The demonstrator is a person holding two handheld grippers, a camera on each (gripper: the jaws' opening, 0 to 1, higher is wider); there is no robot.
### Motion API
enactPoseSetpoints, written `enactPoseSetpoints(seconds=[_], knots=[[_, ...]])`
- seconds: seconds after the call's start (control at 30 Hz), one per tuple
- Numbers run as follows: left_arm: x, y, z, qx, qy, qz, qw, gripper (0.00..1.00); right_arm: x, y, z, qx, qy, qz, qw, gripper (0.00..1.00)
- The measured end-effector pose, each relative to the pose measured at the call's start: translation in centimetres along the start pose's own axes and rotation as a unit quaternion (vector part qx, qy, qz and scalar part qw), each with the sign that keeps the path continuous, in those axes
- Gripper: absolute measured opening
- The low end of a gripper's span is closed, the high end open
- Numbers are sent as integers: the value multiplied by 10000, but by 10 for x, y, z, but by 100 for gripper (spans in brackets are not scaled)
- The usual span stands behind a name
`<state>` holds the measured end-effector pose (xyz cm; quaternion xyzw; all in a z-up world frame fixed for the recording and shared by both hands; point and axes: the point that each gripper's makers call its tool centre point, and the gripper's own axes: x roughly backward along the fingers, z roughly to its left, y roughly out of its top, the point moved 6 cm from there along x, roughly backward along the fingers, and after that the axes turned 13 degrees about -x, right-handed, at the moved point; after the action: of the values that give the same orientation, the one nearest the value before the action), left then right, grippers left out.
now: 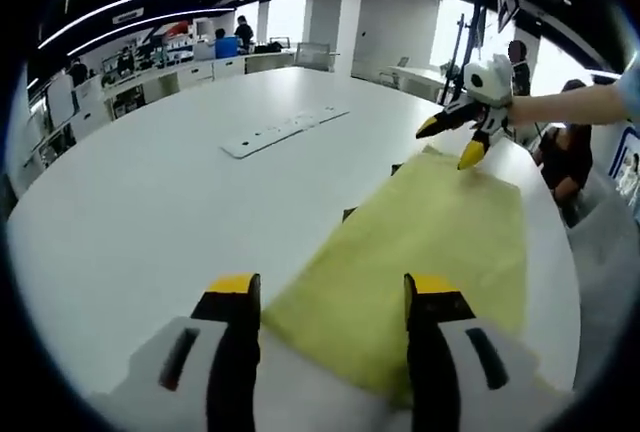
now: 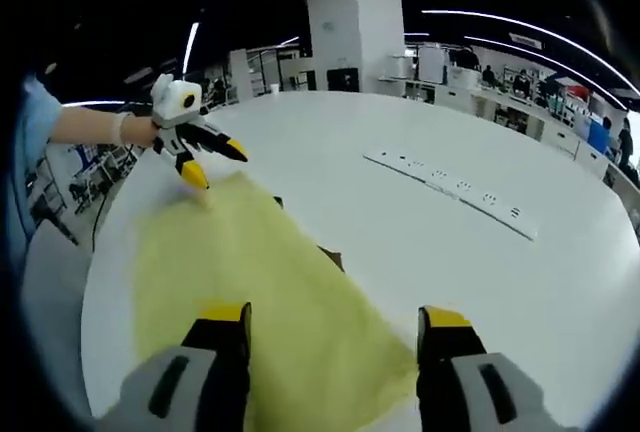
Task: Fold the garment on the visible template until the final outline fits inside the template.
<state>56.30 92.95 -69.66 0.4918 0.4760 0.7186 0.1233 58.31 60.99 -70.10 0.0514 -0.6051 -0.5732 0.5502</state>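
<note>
We held the left gripper (image 1: 322, 292) with its yellow-tipped jaws apart and nothing between them, low at the bottom centre of the left gripper view, poised over the near end of the garment (image 1: 420, 242). The right gripper (image 2: 335, 322) stood likewise, jaws spread and empty, at the bottom centre of the right gripper view, with the cloth's near end running in under and between them. From each set of fingers the garment, a flat pale-yellow sheet, stretched straight away: in the left gripper view it ran from bottom centre up to the right, and in the right gripper view (image 2: 250, 292) from bottom centre up to the left. Its long axis therefore lay between our two grippers, one at either end, so neither was the nearer; each had its own short edge just ahead. At the far end in each view we saw the other gripper open just above the cloth's corner, the right one (image 1: 458, 140) at the upper right, the left one (image 2: 208, 160) at the upper left. Small dark bits (image 2: 330, 252) peeped from under the cloth's edge, which we took for the template. The white table (image 1: 150, 212) carried a power strip (image 2: 455, 190) well apart from the cloth. We judged the fold not yet begun.
</note>
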Motion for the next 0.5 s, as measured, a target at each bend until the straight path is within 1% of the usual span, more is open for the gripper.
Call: enactPoseSetpoints(seconds=[0.07,0.13,0.17,0.23,0.3,0.37,0.43,0.5], knots=[[3,-1,-3,-27,-97,-34,9999,56,2,0,1,-14,-46,-23,10000,80],[5,-1,-6,40,-147,-40,9999,60,4,0,4,4,-12,-52,10000,83],[6,-2,-7,45,-167,-42,9998,64,5,0,4,5,-10,-50,10000,84],[8,-1,-8,71,-182,-100,9998,70,7,-1,5,-23,-10,-24,10000,88],[11,1,-10,89,-212,-190,9996,76,9,-1,5,-27,-36,-5,10000,94],[13,3,-11,92,-180,-209,9996,81,12,-1,5,-67,-54,-40,10000,99],[15,4,-12,54,-187,-218,9996,86,16,-3,5,-126,-119,-10,9998,100],[18,5,-15,87,-185,-249,9995,89,22,-3,8,-166,-102,-99,9998,100]])
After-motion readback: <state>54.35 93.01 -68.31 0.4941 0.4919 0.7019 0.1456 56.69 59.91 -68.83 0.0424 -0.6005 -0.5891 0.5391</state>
